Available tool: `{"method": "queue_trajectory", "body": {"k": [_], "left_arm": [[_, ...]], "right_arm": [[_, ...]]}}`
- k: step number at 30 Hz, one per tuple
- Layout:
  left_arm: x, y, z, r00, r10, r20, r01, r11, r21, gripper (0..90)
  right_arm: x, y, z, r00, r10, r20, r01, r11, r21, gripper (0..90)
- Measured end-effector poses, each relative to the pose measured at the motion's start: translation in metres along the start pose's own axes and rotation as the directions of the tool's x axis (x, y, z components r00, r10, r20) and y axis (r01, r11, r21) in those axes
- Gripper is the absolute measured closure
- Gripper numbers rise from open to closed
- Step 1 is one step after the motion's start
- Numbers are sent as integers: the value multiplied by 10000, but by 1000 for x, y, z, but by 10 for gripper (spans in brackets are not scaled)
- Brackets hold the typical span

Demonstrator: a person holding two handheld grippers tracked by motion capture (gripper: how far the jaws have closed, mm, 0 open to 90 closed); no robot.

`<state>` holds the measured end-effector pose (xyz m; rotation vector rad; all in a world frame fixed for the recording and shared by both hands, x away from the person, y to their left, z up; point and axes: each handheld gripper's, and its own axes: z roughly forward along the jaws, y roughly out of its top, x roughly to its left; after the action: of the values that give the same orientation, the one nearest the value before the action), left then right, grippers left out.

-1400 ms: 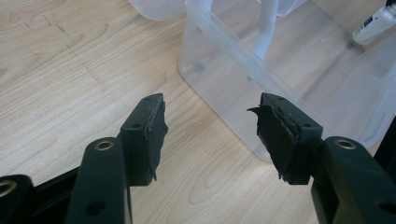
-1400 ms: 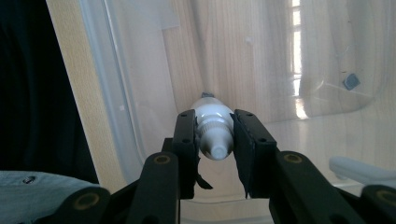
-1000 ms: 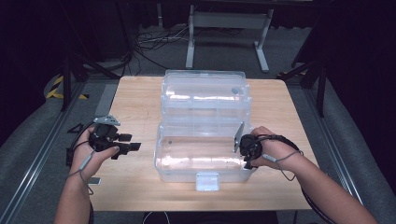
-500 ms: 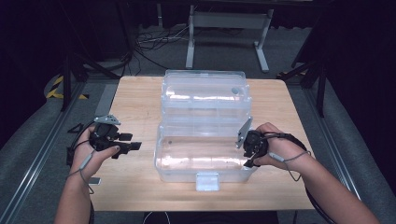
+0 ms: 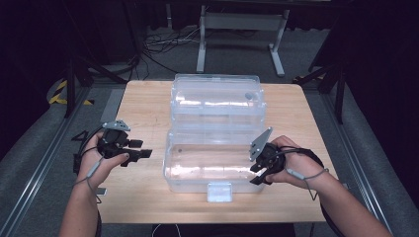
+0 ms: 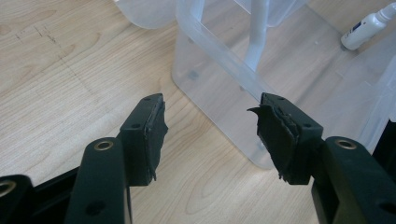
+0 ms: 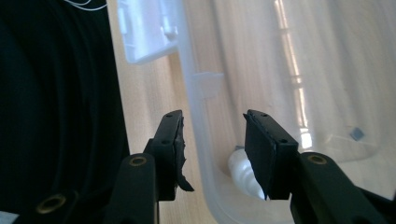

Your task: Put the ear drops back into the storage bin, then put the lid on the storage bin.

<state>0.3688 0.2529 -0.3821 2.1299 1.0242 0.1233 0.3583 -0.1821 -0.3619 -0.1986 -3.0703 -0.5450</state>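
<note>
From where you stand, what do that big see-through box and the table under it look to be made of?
The storage box looks like clear, glossy plastic: the tabletop shows through its walls, and light glints on them. The table seems pale wood or wood-look laminate, with a matte finish: grain lines run across it, but the pictures can't settle which.

both forearms came in from the near side of the table, bare and bent slightly inward. the left hand [image 5: 99, 157] wrapped around the left gripper [image 5: 143, 149], which pointed level toward the middle, its jaws standing wide apart with nothing between them. the right hand [image 5: 296, 165] gripped the right gripper [image 5: 257, 173], which pointed inward; its jaws had just been opening and stood apart, pads pressing on nothing. a cable looped round the right wrist.
</note>
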Motion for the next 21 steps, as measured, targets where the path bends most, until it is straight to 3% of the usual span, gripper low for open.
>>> {"method": "queue_trajectory", "body": {"k": [5,10,17,21], "left_arm": [[-2,2,1,10000,40,90,-39,9999,-126,424],[-8,7,-1,9995,223,216,-210,9982,-568,416],[-11,14,0,9986,389,366,-346,9930,-1126,407],[-13,19,1,9979,480,431,-421,9909,-1276,403]], "right_arm": [[5,-2,16,9999,36,-98,-36,10000,-7,606],[4,-7,34,9997,-159,-187,157,9998,-75,694],[3,-14,42,9999,16,-142,-17,9999,-108,798],[3,-15,42,10000,9,-63,-11,9998,-192,805]]}}
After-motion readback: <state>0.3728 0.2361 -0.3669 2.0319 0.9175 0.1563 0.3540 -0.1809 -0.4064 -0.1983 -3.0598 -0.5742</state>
